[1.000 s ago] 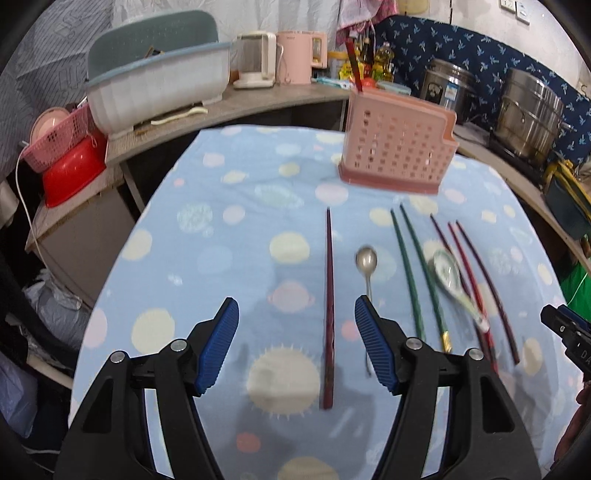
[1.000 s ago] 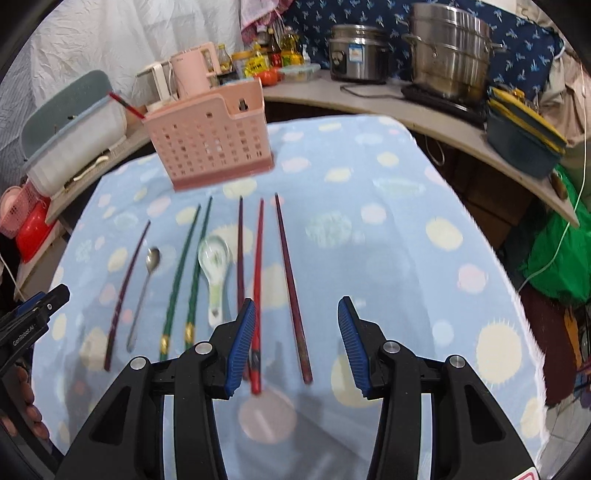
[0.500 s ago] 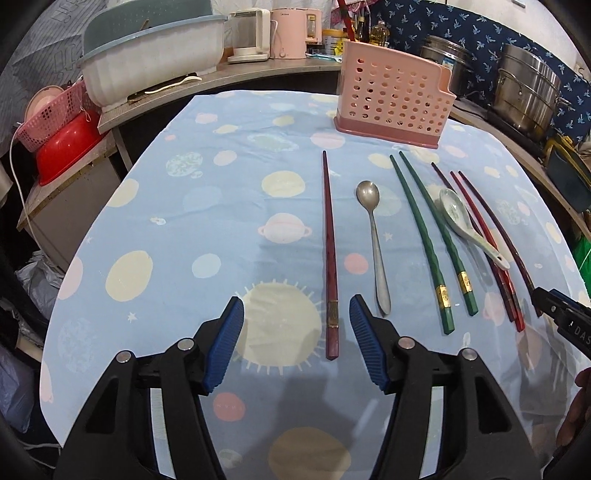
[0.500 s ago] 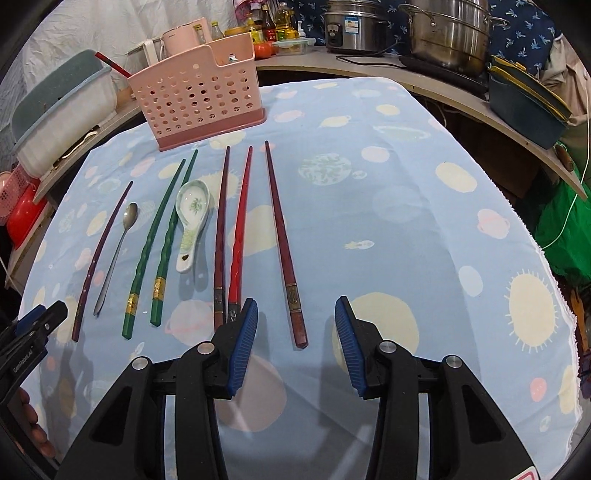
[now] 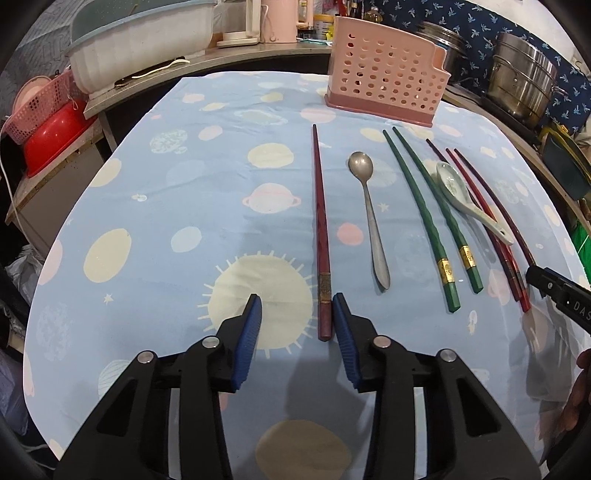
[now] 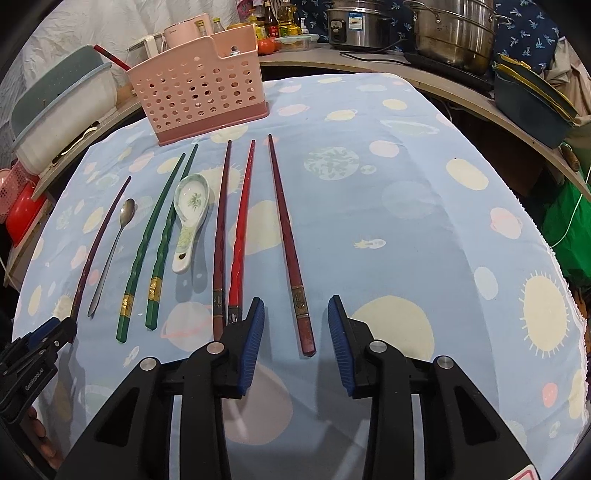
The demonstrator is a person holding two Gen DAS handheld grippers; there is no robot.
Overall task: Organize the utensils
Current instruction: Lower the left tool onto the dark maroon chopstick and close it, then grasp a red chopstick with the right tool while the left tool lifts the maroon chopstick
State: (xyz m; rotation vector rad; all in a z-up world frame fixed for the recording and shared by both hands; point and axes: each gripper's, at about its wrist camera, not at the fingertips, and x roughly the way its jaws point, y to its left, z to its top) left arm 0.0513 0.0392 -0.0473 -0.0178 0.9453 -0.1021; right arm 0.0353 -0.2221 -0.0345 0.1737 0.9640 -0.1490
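- Closing in the left view, the left hand-held gripper [image 5: 297, 317] isn't pinching yet; the dark red chopstick [image 5: 320, 236] on the worktop [image 5: 155, 206] sits between its jaws, touching the right pad.
- Same story in the right view: the right hand-held gripper [image 6: 295, 321] is closing around another chopstick [image 6: 288, 243], untouched so far. Pinches need finishing before anything gets carried to the pink basket [image 6: 195, 88].

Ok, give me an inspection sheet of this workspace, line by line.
Surface: table under a blue planet-print cloth.
Job's things: pink utensil holder at the far edge; in a row lie dark red chopsticks, a metal spoon, green chopsticks, a ceramic spoon and a bright red chopstick.
Clutter: nothing seen on the cloth.
Grippers: left hand-held gripper closing around the leftmost chopstick's end; right hand-held gripper closing around the rightmost chopstick.
Cables: white cord by the left shelf.
Surroundings: steel pots, dish rack, red basin.
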